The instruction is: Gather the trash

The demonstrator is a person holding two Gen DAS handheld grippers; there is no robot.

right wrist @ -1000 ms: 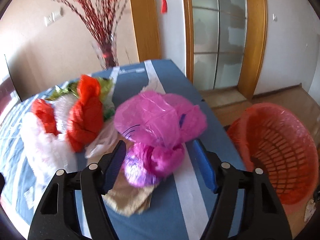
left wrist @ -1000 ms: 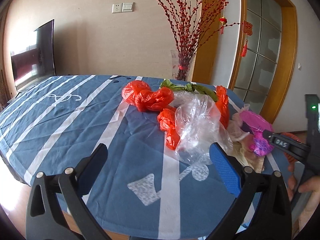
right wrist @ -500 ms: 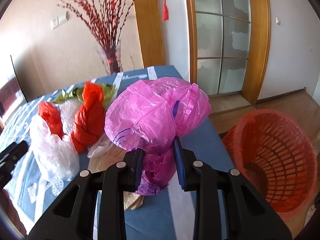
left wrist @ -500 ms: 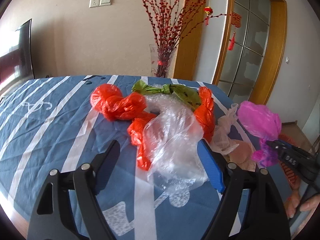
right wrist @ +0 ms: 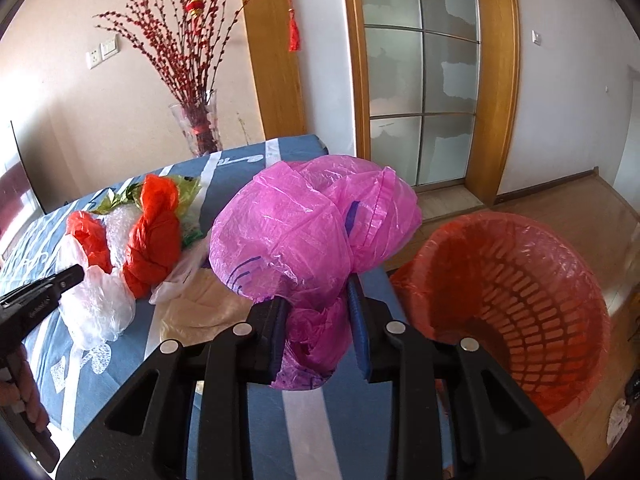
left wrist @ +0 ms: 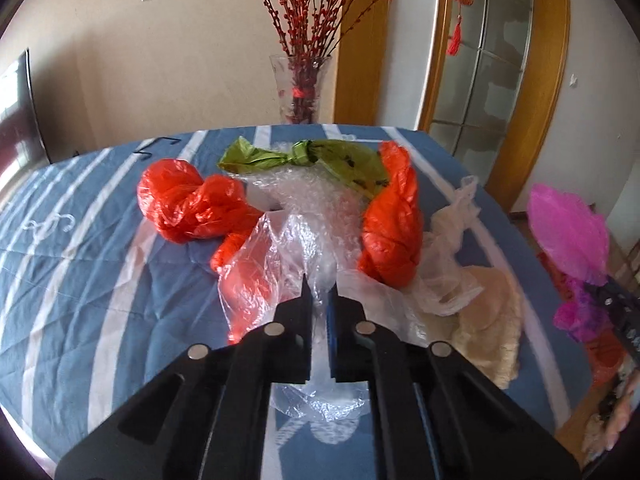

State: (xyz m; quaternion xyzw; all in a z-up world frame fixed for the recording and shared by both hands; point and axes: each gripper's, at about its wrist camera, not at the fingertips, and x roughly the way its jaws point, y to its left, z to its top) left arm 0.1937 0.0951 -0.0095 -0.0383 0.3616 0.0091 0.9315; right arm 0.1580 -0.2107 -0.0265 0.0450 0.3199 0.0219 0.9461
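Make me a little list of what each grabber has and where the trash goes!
left gripper: shut on the clear plastic bag
right gripper: shut on the pink bag, lifted off the table
bin: red basket, on the floor beside the table
left on table: orange bags, green bag, bubble wrap

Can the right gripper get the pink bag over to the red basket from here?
Probably yes. The right gripper is shut on the pink bag, and the red basket stands open-topped beside the table's edge with nothing between them.
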